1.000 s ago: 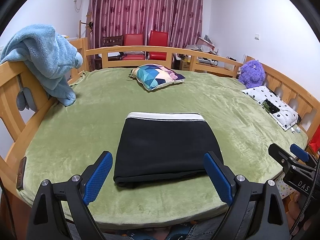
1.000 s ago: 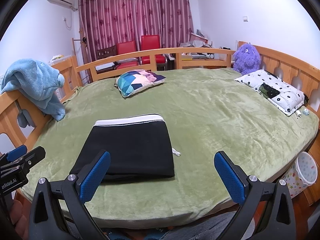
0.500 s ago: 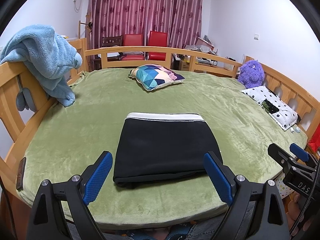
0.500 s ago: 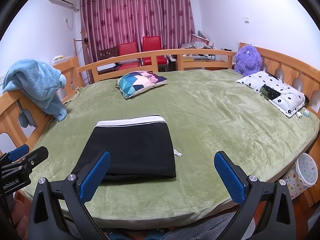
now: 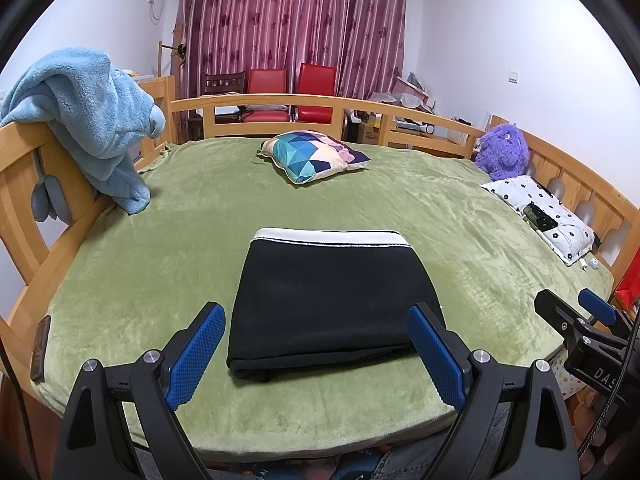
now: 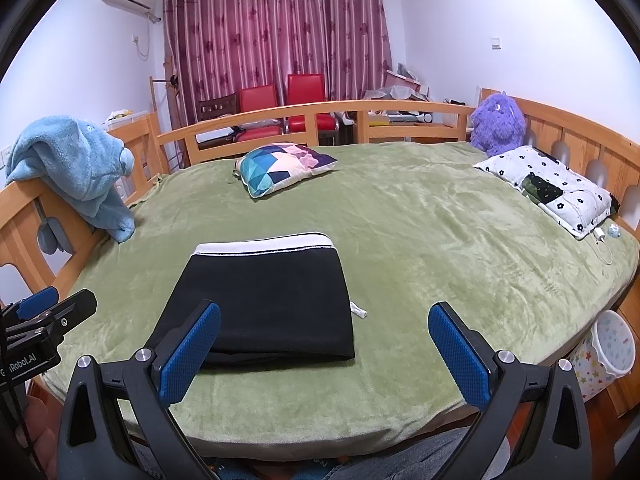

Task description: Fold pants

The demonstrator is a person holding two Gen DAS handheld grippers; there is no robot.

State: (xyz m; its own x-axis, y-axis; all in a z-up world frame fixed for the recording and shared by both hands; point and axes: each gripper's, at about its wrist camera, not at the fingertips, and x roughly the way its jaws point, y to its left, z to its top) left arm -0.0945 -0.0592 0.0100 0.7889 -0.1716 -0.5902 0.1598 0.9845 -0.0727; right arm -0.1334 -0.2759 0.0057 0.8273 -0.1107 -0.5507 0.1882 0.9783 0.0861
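Note:
The black pants lie folded into a flat rectangle on the green bed cover, white waistband at the far edge. They also show in the right wrist view, with a small white tag beside their right edge. My left gripper is open and empty, held back over the bed's near edge, its blue pads either side of the pants' near fold. My right gripper is open and empty, to the right of the pants near the front edge. Each gripper shows at the side of the other's view.
A colourful pillow lies at the far middle of the bed. A blue blanket hangs over the left wooden rail. A purple plush toy and a white flowered pillow sit at the right. A star-patterned bin stands by the right corner.
Both grippers have drifted back and up very slightly; the pants have not moved and both grippers stay open.

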